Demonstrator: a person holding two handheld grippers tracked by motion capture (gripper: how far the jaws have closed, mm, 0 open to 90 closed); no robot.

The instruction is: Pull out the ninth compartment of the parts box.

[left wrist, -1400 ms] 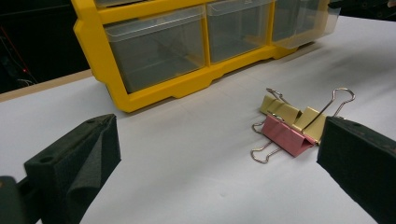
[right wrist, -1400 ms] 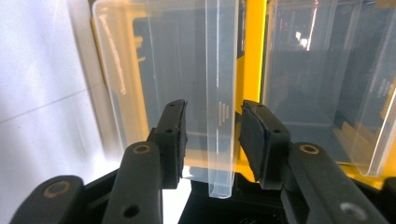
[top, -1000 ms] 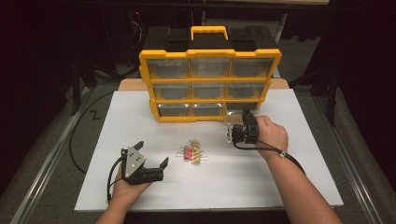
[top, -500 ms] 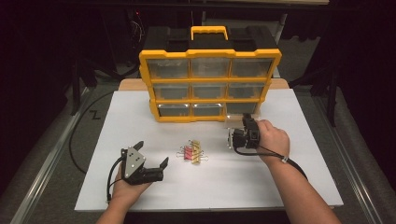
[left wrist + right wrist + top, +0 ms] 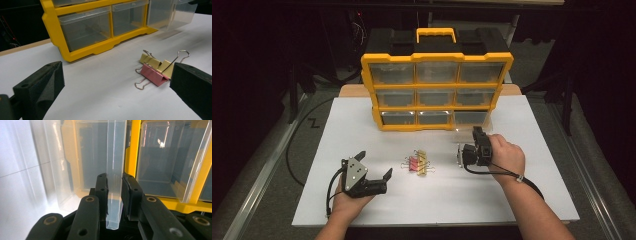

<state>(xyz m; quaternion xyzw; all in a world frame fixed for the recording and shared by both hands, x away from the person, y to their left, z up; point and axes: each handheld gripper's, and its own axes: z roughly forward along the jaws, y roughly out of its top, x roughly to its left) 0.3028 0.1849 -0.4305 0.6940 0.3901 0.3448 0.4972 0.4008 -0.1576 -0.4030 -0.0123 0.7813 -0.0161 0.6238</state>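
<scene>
A yellow organizer with clear drawers stands at the back of the white table. Its bottom-right clear drawer sticks out of its slot. My right gripper is shut on that drawer's front lip, with the thin clear wall pinched between the pads of my right gripper. A small heap of pink and yellow binder clips lies mid-table. My left gripper rests low on the table left of the clips, open, with nothing between its jaws. In the left gripper view the binder clips lie just inside its right jaw.
The white table top spreads around the organizer, whose other drawers sit flush in their slots. A black cable loops along the table's left side. Dark floor lies beyond the table's edges.
My right gripper has drawn back from the organizer toward the near edge, and the clear drawer has slid further out with it. My left gripper has stayed in place.
</scene>
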